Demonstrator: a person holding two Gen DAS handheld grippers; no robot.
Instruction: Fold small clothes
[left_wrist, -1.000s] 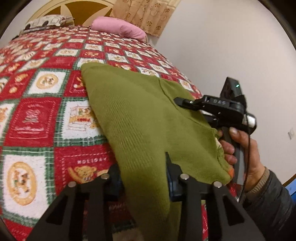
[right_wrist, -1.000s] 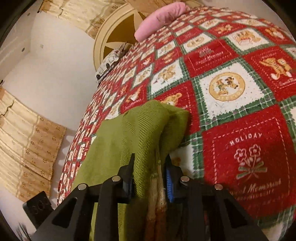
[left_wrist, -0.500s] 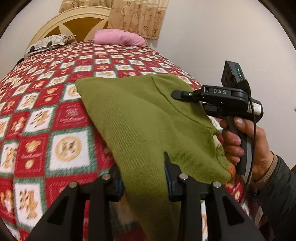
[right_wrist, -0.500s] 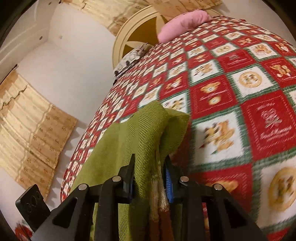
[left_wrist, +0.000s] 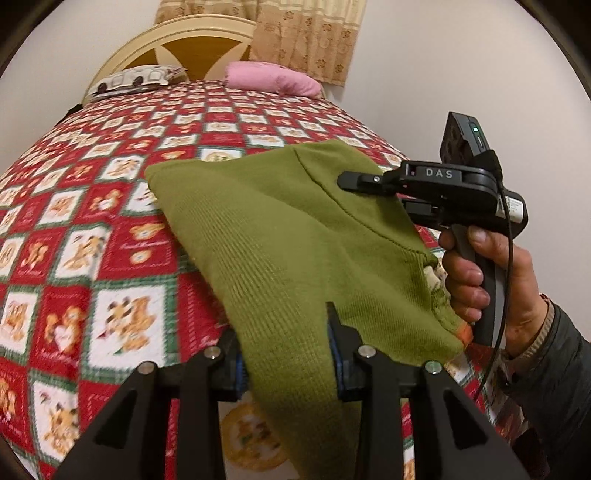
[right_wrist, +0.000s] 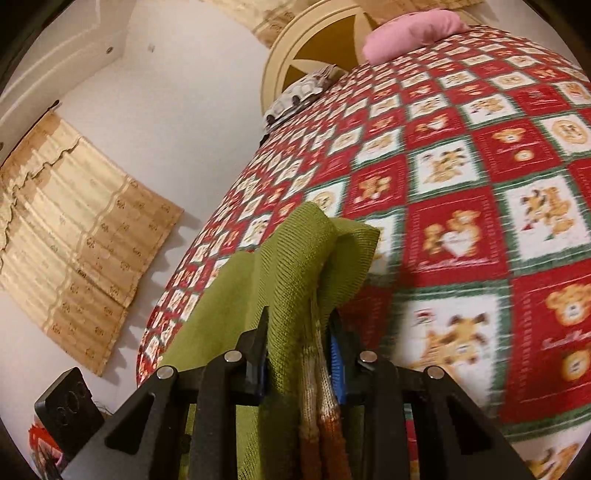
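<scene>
The green knit sweater (left_wrist: 280, 236) is held up over the near part of the bed (left_wrist: 110, 206), stretched between the two tools. Its far edge hangs just above or on the red-and-white bear-patterned quilt (right_wrist: 461, 206); which of the two cannot be told. In the left wrist view its ribbed cloth spreads wide and fairly flat, with a seam curving across the right part and an orange trim showing at the lower right corner. In the right wrist view the same cloth bunches into a fold that rises between the fingers, with brown and cream striped knit showing below it.

The left gripper (left_wrist: 288, 354) has its jaws pinching the near edge of the sweater, the cloth running down between the blue pads. The right gripper (right_wrist: 299, 350) likewise has its jaws pinching a gathered fold of the sweater. From the left wrist view the right gripper's black body lies over the sweater's right side, gripped by the person's right hand (left_wrist: 480, 280) in a dark sleeve.

At the head of the bed lie a pink pillow (left_wrist: 271, 79) and a white patterned pillow (left_wrist: 135, 79), against a cream and wood headboard (left_wrist: 192, 48). Beige patterned curtains (right_wrist: 74, 229) hang on the pale walls
</scene>
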